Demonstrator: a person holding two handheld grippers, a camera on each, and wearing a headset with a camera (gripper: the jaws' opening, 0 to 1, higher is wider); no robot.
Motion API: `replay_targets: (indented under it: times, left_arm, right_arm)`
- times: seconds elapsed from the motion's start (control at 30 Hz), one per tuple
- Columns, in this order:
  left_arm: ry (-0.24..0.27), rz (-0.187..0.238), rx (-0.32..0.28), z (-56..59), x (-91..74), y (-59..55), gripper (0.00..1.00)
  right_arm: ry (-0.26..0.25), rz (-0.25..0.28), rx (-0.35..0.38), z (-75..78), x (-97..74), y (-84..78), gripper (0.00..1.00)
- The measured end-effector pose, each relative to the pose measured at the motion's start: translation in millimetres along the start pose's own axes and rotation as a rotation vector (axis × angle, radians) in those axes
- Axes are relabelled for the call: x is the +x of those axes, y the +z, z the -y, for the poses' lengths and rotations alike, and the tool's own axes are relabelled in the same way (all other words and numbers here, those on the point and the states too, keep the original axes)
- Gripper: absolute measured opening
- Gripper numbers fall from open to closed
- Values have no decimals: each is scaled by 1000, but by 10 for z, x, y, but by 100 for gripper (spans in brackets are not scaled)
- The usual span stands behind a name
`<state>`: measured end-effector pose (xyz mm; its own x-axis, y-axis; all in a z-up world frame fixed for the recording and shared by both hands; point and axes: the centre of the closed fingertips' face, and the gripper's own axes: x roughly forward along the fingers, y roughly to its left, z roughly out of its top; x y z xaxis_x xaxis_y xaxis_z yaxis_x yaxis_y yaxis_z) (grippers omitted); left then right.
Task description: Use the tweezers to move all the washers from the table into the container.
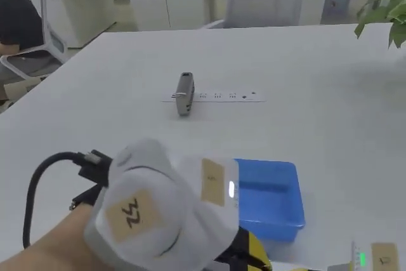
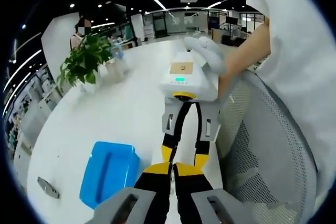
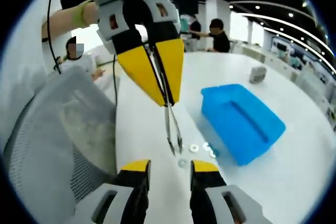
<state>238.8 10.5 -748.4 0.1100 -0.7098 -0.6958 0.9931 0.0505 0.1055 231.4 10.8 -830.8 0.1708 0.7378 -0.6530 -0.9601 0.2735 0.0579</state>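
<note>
My left gripper (image 3: 165, 98) comes in from the top of the right gripper view, shut on thin metal tweezers (image 3: 171, 127). The tweezers point down, with their tips just above the white table by three small washers (image 3: 194, 148). These washers lie beside the near side of the blue container (image 3: 244, 119). My right gripper (image 3: 170, 167) is open, and the washers sit just beyond its yellow tips. From the left gripper view, the right gripper (image 2: 184, 156) faces my left gripper (image 2: 174, 170), with the container (image 2: 107, 174) to the left. The head view has the left gripper (image 1: 254, 249) low and the container (image 1: 269, 198) behind it.
A white power strip (image 1: 216, 96) and a small grey device (image 1: 184, 93) lie mid-table. A potted plant (image 1: 387, 11) stands at the far right edge. A mesh chair (image 2: 262, 145) is close behind the grippers. Other people sit in the background.
</note>
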Motion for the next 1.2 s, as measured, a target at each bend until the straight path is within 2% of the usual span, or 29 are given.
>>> replay_targets:
  times: [0.13, 0.23, 0.33, 0.4, 0.47, 0.6, 0.67, 1.03, 1.2]
  left_arm:
    - [-20, 23, -12, -11, 36, 24, 0]
    - [-25, 23, -18, -30, 72, 2, 0]
    - [-44, 27, -48, -40, 114, -32, 0]
    - [-58, 6, -57, -34, 154, -101, 0]
    - [-57, 32, -72, -44, 157, -64, 0]
    - [-61, 38, -75, -46, 163, -64, 0]
    - [-51, 28, -64, -65, 150, -79, 0]
    - [-57, 26, -46, -10, 152, -67, 0]
    - [-55, 31, -44, -25, 150, -53, 0]
  right_arm:
    - [-23, 0, 46, 35, -64, -102, 26]
    - [-35, -1, 70, 43, -103, -155, 26]
    - [-43, 2, 75, 57, -111, -149, 26]
    - [-48, 9, 76, 78, -111, -126, 26]
    - [-53, 16, 78, 94, -106, -112, 26]
    - [-55, 21, 83, 99, -105, -110, 26]
    - [-54, 24, 80, 93, -108, -104, 26]
    - [-46, 17, 72, 69, -92, -113, 26]
    - [-41, 17, 71, 63, -83, -113, 26]
